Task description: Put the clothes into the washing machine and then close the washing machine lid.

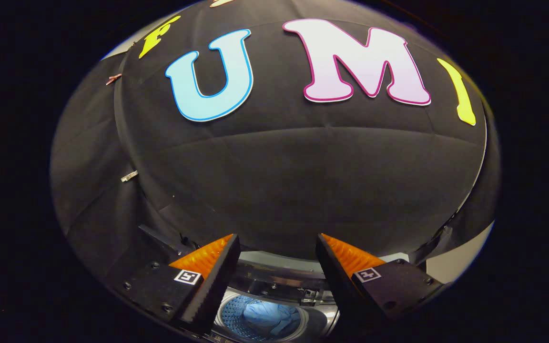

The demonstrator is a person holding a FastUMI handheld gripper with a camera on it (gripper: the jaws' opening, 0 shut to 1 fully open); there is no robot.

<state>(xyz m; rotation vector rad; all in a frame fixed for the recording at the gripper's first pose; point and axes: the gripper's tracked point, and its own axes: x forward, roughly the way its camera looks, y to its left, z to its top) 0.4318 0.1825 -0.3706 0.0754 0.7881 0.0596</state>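
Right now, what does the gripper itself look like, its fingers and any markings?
The gripper has two wedge-shaped fingers that taper toward their tips, with ridged, ribbed inner faces. Each sits on a dark block body with visible screws, and each block carries a small square black-and-white marker. The fingers stand apart with nothing between them.

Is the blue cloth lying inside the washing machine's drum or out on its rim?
Inside the drum: the blue cloth lies against its perforated wall, below the rim, seen between the open gripper fingers.
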